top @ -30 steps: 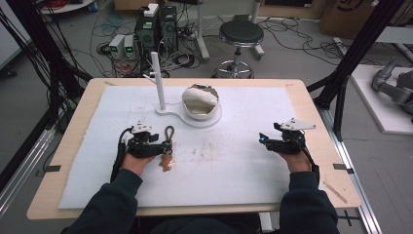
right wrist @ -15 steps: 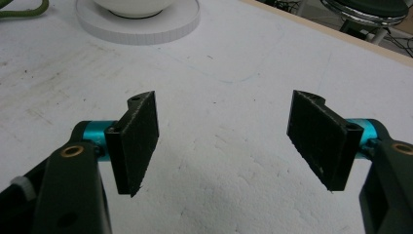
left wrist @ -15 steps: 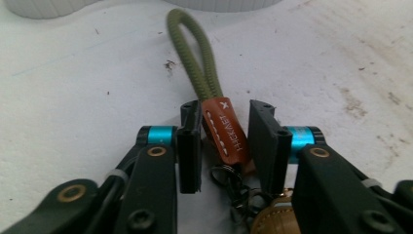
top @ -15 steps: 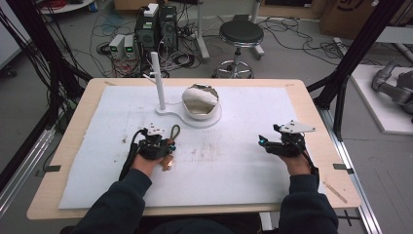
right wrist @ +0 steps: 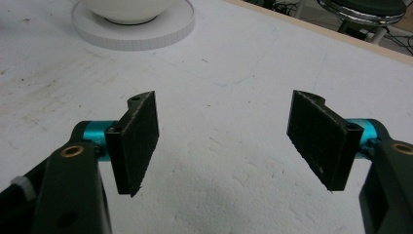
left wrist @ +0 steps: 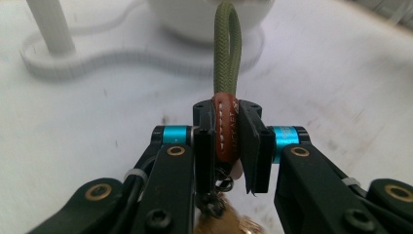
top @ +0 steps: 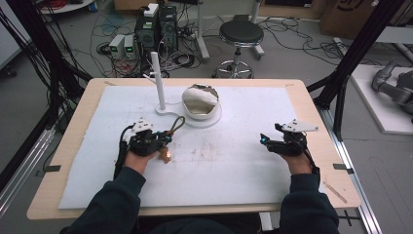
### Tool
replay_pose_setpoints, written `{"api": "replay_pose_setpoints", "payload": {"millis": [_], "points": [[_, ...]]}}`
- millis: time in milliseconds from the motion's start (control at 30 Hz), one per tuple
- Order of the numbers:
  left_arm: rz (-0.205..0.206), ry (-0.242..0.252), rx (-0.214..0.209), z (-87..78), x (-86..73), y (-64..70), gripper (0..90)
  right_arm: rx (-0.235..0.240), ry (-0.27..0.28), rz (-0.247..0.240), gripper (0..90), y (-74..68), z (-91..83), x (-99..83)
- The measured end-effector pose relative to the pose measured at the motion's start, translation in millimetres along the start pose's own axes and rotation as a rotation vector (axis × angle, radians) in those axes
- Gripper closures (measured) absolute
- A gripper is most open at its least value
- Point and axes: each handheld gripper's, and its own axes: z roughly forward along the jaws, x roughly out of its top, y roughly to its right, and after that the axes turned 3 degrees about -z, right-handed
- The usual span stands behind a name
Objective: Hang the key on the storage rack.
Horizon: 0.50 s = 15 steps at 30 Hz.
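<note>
A keychain with an olive cord loop (left wrist: 227,53), a brown stitched leather tab (left wrist: 226,131) and a brass piece (top: 166,156) hanging under it is clamped in my left gripper (left wrist: 226,141). In the high view the left gripper (top: 163,139) is left of the table's centre, and the cord loop (top: 176,124) points toward the white stand. The stand has an upright post (top: 158,80) and a white bowl (top: 200,100) on a round base. My right gripper (top: 263,140) hovers at the right side, jaws wide apart and nothing between them (right wrist: 226,136).
A white sheet (top: 234,165) covers the wooden table and is stained near its middle. The stand's base (right wrist: 134,31) lies far ahead of the right gripper. A stool (top: 239,34), cables and electronics are on the floor beyond the table's far edge.
My left gripper has shifted slightly right and away from me with the keychain, bringing the cord loop nearer the stand. The right gripper has barely moved.
</note>
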Motion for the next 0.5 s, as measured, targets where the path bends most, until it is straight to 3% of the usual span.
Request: {"api": "replay_pose_setpoints", "payload": {"millis": [133, 300, 367, 500], "points": [[-0.003, 0.112, -0.04, -19.0, 11.2, -9.4, 77.1, 0.004, 0.003, 0.001, 27.7, -0.5, -0.4, 0.3], [-0.046, 0.222, -0.077, -40.9, 23.2, -27.0, 77.4, -0.001, 0.009, -0.002, 27.7, -0.1, -1.2, 0.5], [-0.051, 0.251, -0.068, -48.8, 29.5, -33.0, 77.5, -0.001, 0.01, -0.001, 27.7, 0.0, -1.2, 0.6], [-0.107, 0.324, -0.077, -59.1, 43.4, -47.1, 77.5, -0.004, 0.011, 0.001, 27.7, 0.5, -1.2, 0.7]]}}
